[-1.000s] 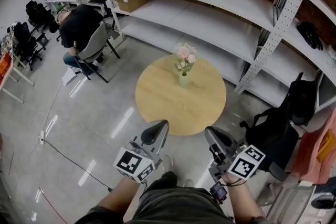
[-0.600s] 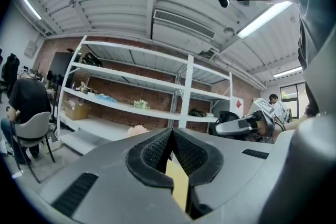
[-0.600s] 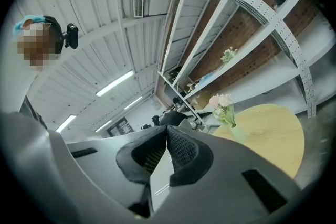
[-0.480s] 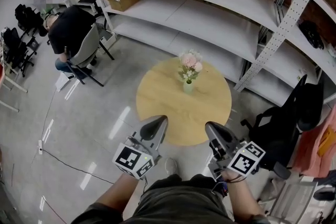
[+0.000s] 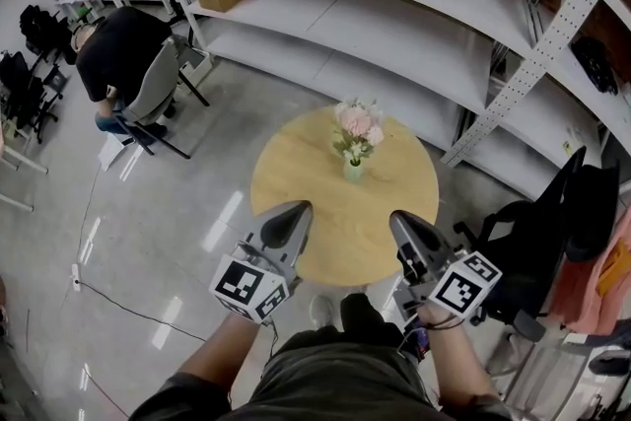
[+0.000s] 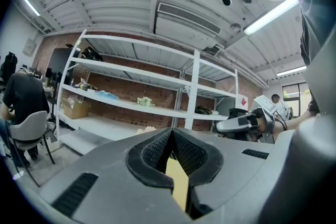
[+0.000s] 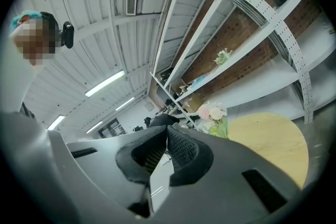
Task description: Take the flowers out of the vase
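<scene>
1. Pink and white flowers [image 5: 355,121] stood upright in a small pale green vase [image 5: 352,171] on a round wooden surface [image 5: 404,187].
2. The left claw [image 5: 292,213] hung on the near-left side of the vase, well apart from it. Its jaws met at the tips and gripped nothing.
3. The right claw [image 5: 400,219] hung near-right of the vase, equally far from it. Its jaws were pressed together and empty.
4. Beyond the vase ran long white shelving [image 5: 394,35]. Far to the vase's left, a seated person [image 5: 113,59] bent forward in a chair.
</scene>
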